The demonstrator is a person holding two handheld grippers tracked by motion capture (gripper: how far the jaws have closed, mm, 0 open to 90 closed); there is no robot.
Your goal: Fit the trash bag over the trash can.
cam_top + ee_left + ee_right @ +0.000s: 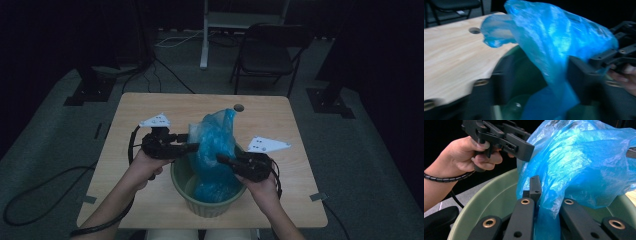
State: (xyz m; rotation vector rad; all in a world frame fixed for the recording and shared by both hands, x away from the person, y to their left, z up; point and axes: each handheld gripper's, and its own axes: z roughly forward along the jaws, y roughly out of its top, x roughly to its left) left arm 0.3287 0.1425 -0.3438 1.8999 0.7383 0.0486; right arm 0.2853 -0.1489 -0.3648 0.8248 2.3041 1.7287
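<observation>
A crumpled blue plastic bag (215, 145) (554, 37) (586, 162) rises out of a green bowl (207, 206) (524, 72) (491, 195) near the front edge of the wooden table (150, 105). My right gripper (222, 159) (549, 197) reaches in from the right over the bowl's rim and is shut on the bag's lower part. My left gripper (192, 141) (539, 80) (524, 150) hovers at the bag's left side above the rim. The bag passes between its jaws, and one jaw stands apart from the plastic. Part of the bowl's inside is hidden by the bag.
A small round hole (239, 107) (474, 30) sits in the tabletop near the far edge. Behind the table stand a dark folding chair (265, 50) and a white stand (205, 40). Cables run across the grey floor (50, 185).
</observation>
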